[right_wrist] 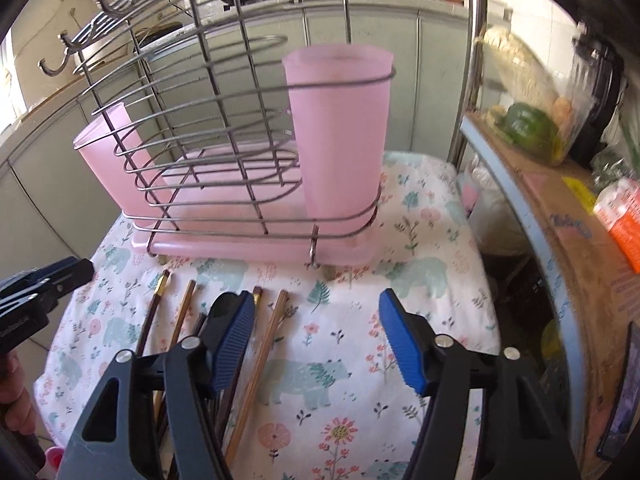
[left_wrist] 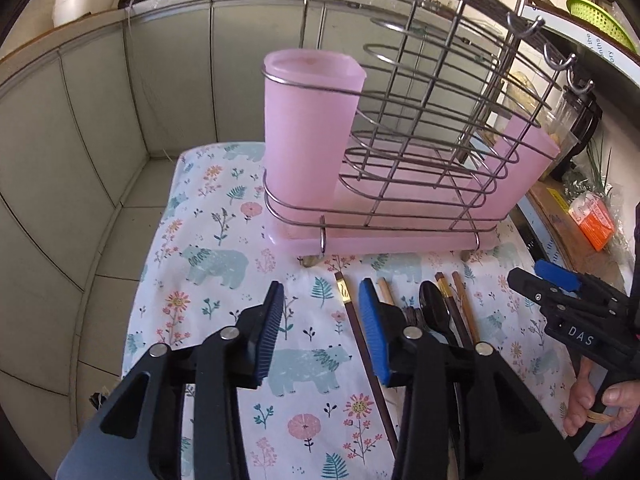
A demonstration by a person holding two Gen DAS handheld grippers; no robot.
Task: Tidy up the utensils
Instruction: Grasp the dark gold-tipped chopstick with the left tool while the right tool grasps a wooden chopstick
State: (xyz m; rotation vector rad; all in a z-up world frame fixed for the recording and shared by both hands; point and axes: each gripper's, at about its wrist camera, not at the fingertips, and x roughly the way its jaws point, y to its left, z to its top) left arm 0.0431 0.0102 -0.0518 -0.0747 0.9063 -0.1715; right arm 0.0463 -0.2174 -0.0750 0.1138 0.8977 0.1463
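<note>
Both grippers over the cloth-covered worktop (left_wrist: 208, 240), both released, nothing between the pads. Left gripper (left_wrist: 320, 320) jaws parted over bare cloth, one dark chopstick with a gold band (left_wrist: 360, 336) lying just inside its right finger. Rest of the utensils bunched just right of that: a black spoon (left_wrist: 436, 312) and more chopsticks (left_wrist: 460, 312), partly hidden behind the same finger. Right gripper (right_wrist: 316, 336) spread wide, again over bare cloth, with the whole bundle off to its left; a light wooden chopstick (right_wrist: 264, 352) lying closest, just right of its left finger, and the spoon bowl (right_wrist: 222, 306) tucked behind that finger. Long axes all running near to far, tips aimed at the pink rack (right_wrist: 248, 240) standing just beyond. So, the bundle sitting between the two hands, neither centred on it. Left gripper probably nearer a clean pick, with one stick already within its span. Pink cup (left_wrist: 312, 128) at the rack's left end empty, second pink cup (right_wrist: 336, 132) at the right end.
</note>
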